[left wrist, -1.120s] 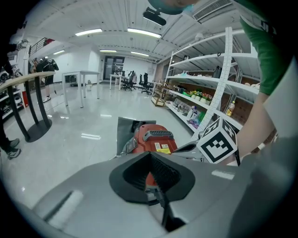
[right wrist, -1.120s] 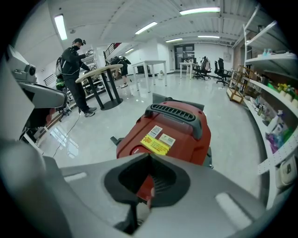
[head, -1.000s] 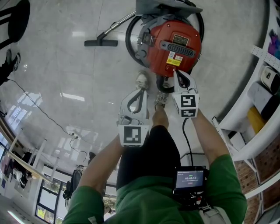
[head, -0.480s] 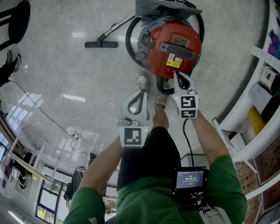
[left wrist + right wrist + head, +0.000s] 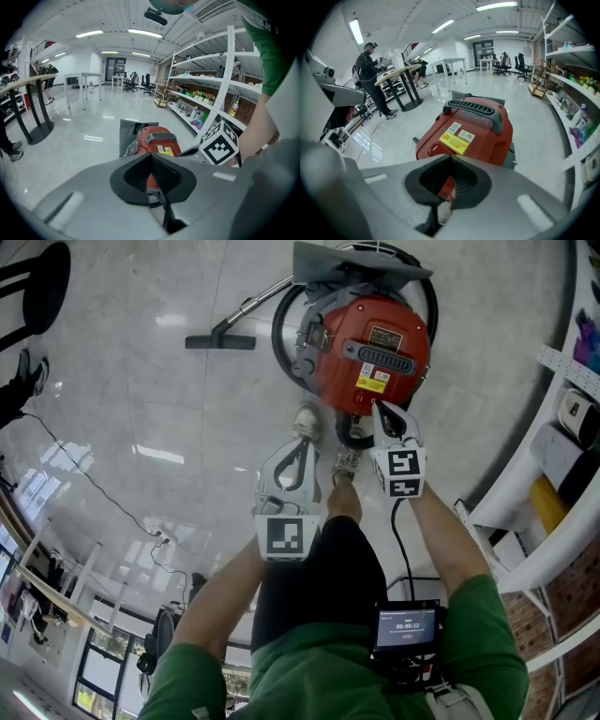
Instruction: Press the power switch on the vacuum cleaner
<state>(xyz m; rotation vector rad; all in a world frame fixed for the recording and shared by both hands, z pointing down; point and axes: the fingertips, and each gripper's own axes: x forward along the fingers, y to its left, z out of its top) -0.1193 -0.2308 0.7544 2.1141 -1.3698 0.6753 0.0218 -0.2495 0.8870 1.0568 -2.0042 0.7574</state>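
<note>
The red vacuum cleaner (image 5: 375,348) stands on the floor just beyond the right gripper (image 5: 382,411), whose jaws are closed together and hold nothing. Their tips point at the near end of its body. A raised red button (image 5: 434,147) there, probably the power switch, lies just ahead and a little left of the tips. The left gripper (image 5: 300,442), also closed and empty, is nearer the person and to the left, so the right one is better placed.
</note>
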